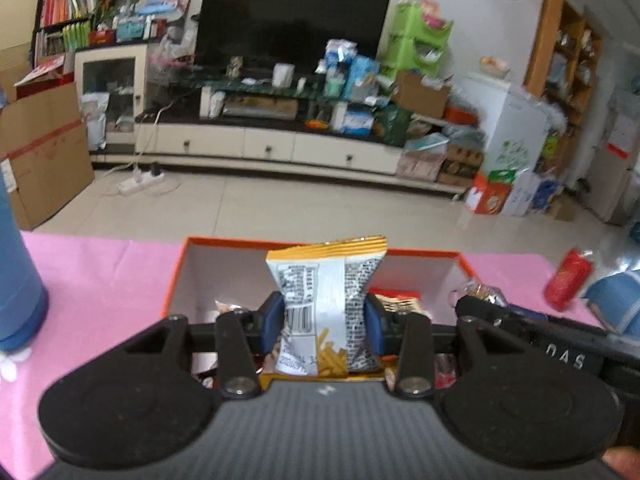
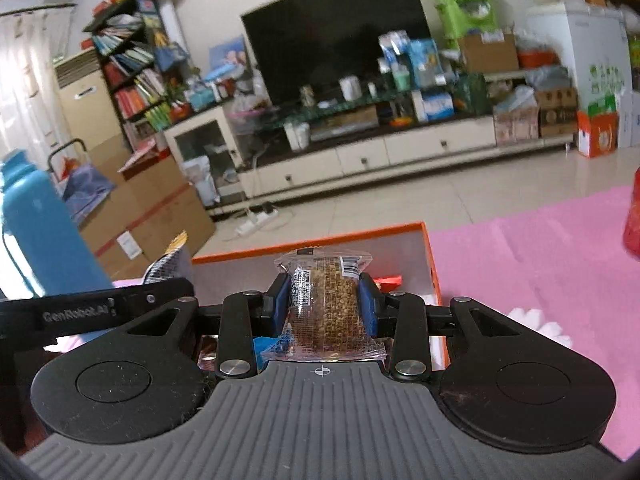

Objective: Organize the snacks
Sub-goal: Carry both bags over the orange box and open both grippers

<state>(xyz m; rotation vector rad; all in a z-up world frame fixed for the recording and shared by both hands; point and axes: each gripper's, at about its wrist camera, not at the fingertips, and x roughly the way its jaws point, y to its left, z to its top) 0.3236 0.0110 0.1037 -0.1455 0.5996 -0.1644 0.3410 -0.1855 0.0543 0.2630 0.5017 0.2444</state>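
My left gripper [image 1: 325, 322] is shut on a yellow and white chip bag [image 1: 326, 304], held upright above the open orange box [image 1: 224, 242]. Several snack packets [image 1: 400, 302] lie inside that box. My right gripper [image 2: 325, 306] is shut on a clear-wrapped brown grain bar [image 2: 326, 308], also held over the orange box [image 2: 320, 242]. The right gripper's body [image 1: 532, 332] shows at the right of the left wrist view. The left gripper's body [image 2: 96, 312] and its chip bag [image 2: 170, 262] show at the left of the right wrist view.
A pink tablecloth [image 1: 96, 276] covers the table. A blue bottle [image 1: 18, 292] stands at the left, also seen as the blue bottle [image 2: 44, 236]. A red snack pack [image 1: 568, 280] lies at the right. Beyond the table edge are floor, cardboard boxes and a TV cabinet.
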